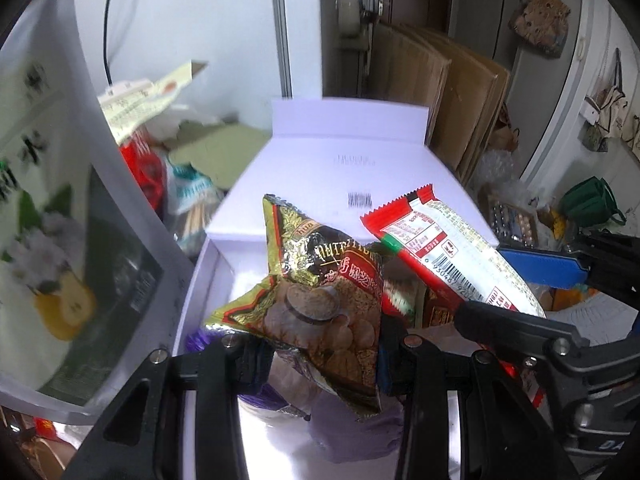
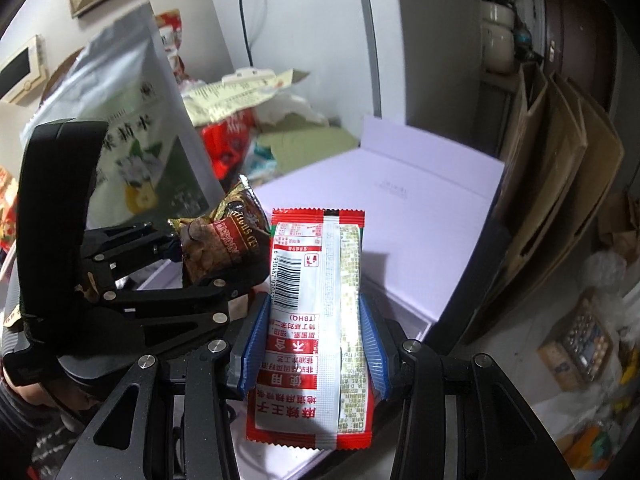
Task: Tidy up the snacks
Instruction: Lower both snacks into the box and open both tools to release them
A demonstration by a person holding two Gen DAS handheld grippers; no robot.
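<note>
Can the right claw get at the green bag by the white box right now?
Probably not. The right claw is shut on the red packet, and the left claw, holding the brown packet, sits between it and the green bag.

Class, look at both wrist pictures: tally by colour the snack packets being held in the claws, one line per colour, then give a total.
Brown-and-gold packet, in the left claw: 1
Red-and-white packet, in the right claw: 1
Total held: 2
</note>
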